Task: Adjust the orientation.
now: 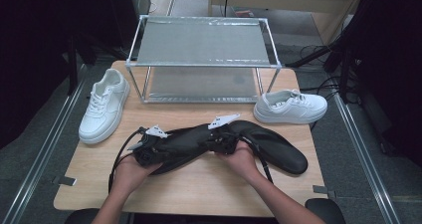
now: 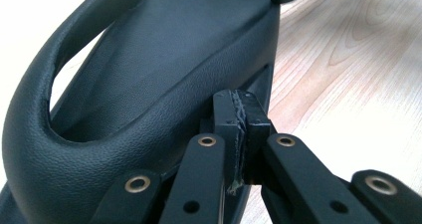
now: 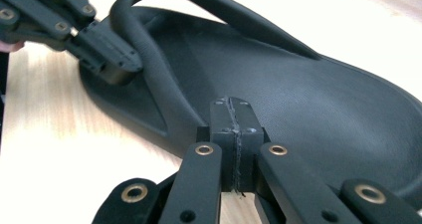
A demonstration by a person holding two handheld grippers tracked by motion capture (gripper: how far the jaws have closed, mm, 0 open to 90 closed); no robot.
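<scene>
The black slipper [image 1: 278, 147] lies on the wooden tabletop [image 1: 209, 184] right of centre, its long sole running toward the right edge and stopping short of it. A second black slipper [image 1: 186, 144] lies just left of it, slanting toward the near left, the two overlapping or touching around the middle where the grippers meet; which one lies on top cannot be told.

Behind them stands a metal-framed two-level rack [image 1: 201, 59] at the far edge. A white sneaker [image 1: 104, 106] lies to the rack's left, near the left edge, and another white sneaker [image 1: 291, 107] lies to its right, near the right edge. Bare wood runs between the sneakers and the slippers, and a wide bare strip lies along the near edge, crossed by the person's forearms.

The left hand [image 1: 130, 171] holds the left gripper [image 2: 240, 122] low over the tabletop, pointing right and away. In the left gripper view its jaws are pressed together with no gap, tips against the side of the slipper's strap; whether any material is pinched cannot be told.

The right hand [image 1: 242, 157] holds the right gripper [image 3: 233, 129], angled leftward. In the right gripper view its jaws are closed tight, tips at the edge of the slipper's footbed beside the strap, with the left gripper's tips touching that strap farther off.
</scene>
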